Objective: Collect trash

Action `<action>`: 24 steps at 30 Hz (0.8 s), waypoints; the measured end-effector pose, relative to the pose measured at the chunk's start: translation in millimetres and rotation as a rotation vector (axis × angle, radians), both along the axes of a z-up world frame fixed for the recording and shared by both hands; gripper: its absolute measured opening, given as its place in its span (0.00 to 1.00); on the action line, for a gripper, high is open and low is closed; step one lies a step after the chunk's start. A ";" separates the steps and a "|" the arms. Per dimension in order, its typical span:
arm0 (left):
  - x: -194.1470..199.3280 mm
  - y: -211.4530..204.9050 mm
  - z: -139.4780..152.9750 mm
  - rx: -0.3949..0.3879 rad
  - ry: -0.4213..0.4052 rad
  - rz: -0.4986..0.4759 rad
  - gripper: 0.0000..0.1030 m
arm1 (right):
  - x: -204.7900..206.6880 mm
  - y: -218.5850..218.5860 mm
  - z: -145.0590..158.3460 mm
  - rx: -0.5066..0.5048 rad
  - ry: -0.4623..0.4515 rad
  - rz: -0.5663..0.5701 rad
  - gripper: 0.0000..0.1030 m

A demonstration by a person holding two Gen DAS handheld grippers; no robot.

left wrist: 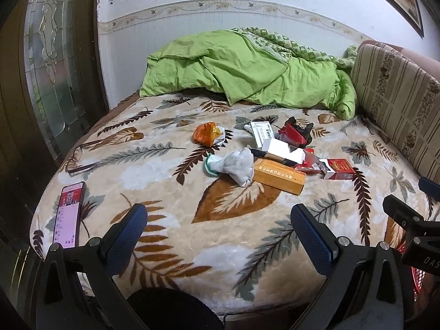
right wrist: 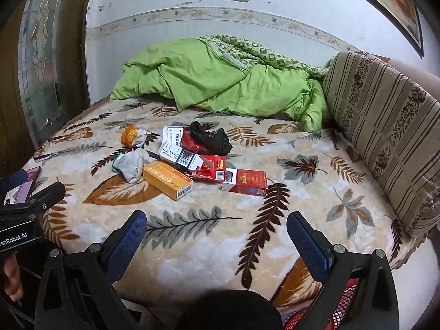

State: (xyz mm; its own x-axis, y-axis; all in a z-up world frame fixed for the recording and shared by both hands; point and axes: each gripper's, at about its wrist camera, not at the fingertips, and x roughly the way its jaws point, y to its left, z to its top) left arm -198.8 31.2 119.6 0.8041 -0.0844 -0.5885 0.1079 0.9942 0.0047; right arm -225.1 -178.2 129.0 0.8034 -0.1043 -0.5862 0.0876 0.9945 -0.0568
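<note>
A pile of trash lies mid-bed on the leaf-patterned blanket [left wrist: 220, 236]: an orange wrapper [left wrist: 206, 134] [right wrist: 131, 135], a grey sock-like wad [left wrist: 238, 166] [right wrist: 132, 166], a yellow box [left wrist: 279, 179] [right wrist: 167, 179], white boxes [left wrist: 283, 152] [right wrist: 176, 155], a red cigarette pack [left wrist: 338, 170] [right wrist: 246, 182] and a black bag [left wrist: 298, 132] [right wrist: 210, 137]. My left gripper [left wrist: 217, 228] is open and empty, well short of the pile. My right gripper [right wrist: 217, 231] is open and empty, also short of it.
A phone [left wrist: 68, 216] lies at the bed's left edge beside glasses [left wrist: 79, 156]. A green quilt [left wrist: 247, 71] is heaped at the back. A striped cushion [right wrist: 385, 126] lines the right side. A red mesh basket [right wrist: 341, 310] sits below the bed's front edge.
</note>
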 end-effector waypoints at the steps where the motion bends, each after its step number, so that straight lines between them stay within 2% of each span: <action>1: 0.1 0.1 0.2 0.000 0.000 -0.001 1.00 | 0.2 0.4 0.6 -0.001 0.002 -0.003 0.99; 24: 0.1 -1.5 0.2 0.000 0.015 -0.004 1.00 | 1.4 -2.8 3.9 0.009 0.040 -0.030 0.99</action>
